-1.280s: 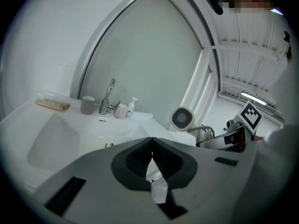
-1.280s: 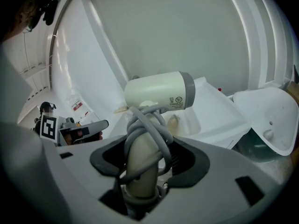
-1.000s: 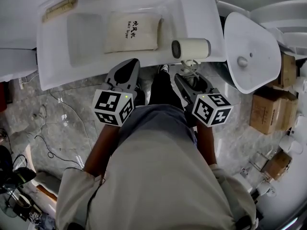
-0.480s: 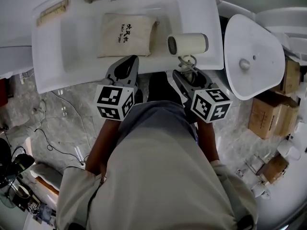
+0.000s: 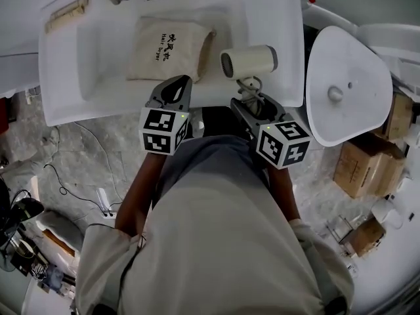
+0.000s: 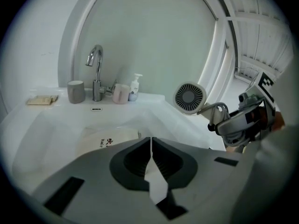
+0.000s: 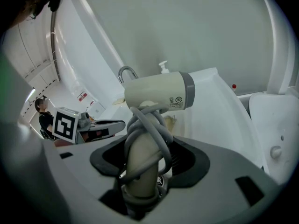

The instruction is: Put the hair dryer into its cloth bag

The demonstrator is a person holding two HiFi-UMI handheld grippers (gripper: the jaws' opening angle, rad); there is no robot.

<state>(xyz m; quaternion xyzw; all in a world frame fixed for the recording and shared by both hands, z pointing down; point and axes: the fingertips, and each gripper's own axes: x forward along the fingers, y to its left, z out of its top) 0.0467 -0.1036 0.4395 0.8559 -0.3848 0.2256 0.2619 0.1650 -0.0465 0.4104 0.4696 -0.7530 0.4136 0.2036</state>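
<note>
White sink [image 5: 65, 100] takes up the top of the head view. White toilet lid [image 5: 341, 77] sits just off the sink's right edge, with cardboard boxes [image 5: 361, 169] on the floor past it. Cloth bag [image 5: 167, 50] lies flat in the middle of the basin. Its black print is Chinese characters with "Hair Dryer" beside them; the left gripper view only catches "Hair". Hair dryer [image 5: 249, 60] is off the surface above the sink's near right part, just right of the bag and not touching it. Barrel is level, grille end toward the bag, grey cord wound round the handle. There's a small label with round marks on the barrel, too small to read. Right gripper [image 7: 147, 155] has its jaws pinching the dryer's handle, over the cord wraps. Left gripper [image 6: 150, 143] has its jaws pressed together with nothing between them, tips at the sink's near edge close to the bag's near side. Both gripper cubes carry black-and-white square markers. Along the sink's far edge, left to right: flat packet [image 6: 42, 100] at the far left corner, grey cup [image 6: 76, 91], chrome faucet [image 6: 96, 71], pink cup [image 6: 120, 93], pump bottle [image 6: 134, 87].
</note>
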